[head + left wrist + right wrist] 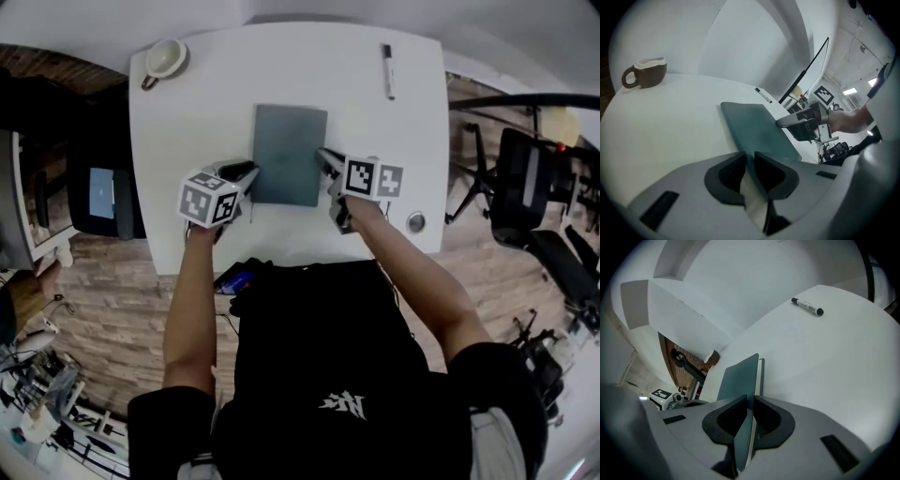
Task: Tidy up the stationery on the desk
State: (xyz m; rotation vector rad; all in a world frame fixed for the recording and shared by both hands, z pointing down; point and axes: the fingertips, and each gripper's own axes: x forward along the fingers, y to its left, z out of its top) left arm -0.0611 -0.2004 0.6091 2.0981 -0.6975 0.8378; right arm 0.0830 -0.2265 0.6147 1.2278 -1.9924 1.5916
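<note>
A dark teal notebook [290, 155] lies in the middle of the white desk [216, 103]. My left gripper [249, 172] grips its left edge. In the left gripper view the notebook [759, 126] runs between the two dark pads, which press on it where my left gripper [749, 160] closes. My right gripper [324, 156] is at the notebook's right edge. In the right gripper view the thin teal cover [738, 378] stands on edge, pinched in my right gripper [750, 403], with the pale page block [761, 376] beside it.
A black-capped marker [387, 70] lies at the desk's far right, also in the right gripper view as the marker [807, 306]. A brown cup [166, 59] sits at the far left corner. A small round metal object [415, 222] rests near the right front edge.
</note>
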